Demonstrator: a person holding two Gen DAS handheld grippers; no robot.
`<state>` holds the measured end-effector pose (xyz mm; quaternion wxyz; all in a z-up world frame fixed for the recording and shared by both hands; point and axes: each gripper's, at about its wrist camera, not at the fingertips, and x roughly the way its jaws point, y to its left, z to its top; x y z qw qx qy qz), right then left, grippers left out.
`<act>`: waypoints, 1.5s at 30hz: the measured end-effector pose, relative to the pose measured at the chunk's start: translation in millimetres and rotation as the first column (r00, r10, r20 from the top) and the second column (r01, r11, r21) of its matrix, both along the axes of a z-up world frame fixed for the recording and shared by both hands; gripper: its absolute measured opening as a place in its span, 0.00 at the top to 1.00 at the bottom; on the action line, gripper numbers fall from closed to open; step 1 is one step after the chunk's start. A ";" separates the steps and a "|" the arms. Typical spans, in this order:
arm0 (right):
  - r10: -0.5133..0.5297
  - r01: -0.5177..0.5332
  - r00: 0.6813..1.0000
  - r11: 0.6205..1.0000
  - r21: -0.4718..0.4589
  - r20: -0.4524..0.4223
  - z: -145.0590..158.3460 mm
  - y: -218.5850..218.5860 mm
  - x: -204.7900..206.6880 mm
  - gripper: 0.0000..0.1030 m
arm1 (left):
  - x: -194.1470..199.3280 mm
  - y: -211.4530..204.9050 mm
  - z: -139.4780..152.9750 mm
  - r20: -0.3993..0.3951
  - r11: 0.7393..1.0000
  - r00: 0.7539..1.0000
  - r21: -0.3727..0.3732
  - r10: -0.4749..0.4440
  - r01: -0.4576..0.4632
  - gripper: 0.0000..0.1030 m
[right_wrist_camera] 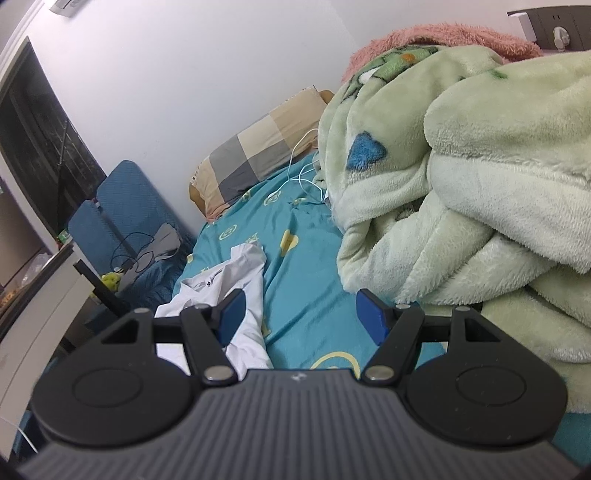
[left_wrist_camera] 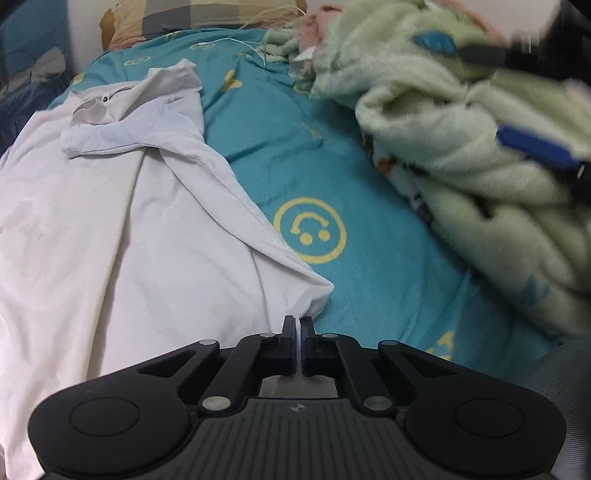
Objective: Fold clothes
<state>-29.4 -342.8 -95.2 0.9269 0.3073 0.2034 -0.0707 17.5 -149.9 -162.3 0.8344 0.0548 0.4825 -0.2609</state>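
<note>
On the teal bed sheet (left_wrist_camera: 369,280), the left gripper (left_wrist_camera: 298,325), jaws together at the white shirt's (left_wrist_camera: 122,229) near hem corner, sits closest, the garment stretching lengthwise away toward its collar; the right gripper (right_wrist_camera: 299,317) hovers apart, empty.

Left wrist view: close above teal bedsheet (left_wrist_camera: 369,177), tilted steeply down, facing along bed toward checked pillow (left_wrist_camera: 166,18) at far end; white shirt (left_wrist_camera: 110,221) fills left half, green blanket (left_wrist_camera: 461,147) heaped right of sheet.

Right wrist view: higher, farther back from sheet (right_wrist_camera: 303,295), angled only slightly down, facing same pillow (right_wrist_camera: 258,155) and wall beyond; blanket (right_wrist_camera: 461,184) near, right of sheet.

Shared by both views: sheet, pillow, blanket, shirt (right_wrist_camera: 236,280).
</note>
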 end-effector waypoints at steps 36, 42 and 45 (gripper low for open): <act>0.638 -0.729 0.578 0.684 0.030 -0.510 -61.9 143.0 85.5 0.22 | 40.0 202.0 12.2 -0.246 0.907 0.917 -0.208 0.313 -0.365 0.99; 0.742 -0.844 0.379 0.522 0.122 -0.552 -69.1 171.1 87.5 0.23 | 37.3 202.6 17.8 -0.232 0.900 0.925 -0.250 0.302 -0.356 0.99; 0.727 -0.886 0.296 0.451 0.106 -0.620 -58.7 187.9 72.3 0.51 | 36.1 203.4 22.3 -0.222 0.895 0.931 -0.282 0.289 -0.345 0.99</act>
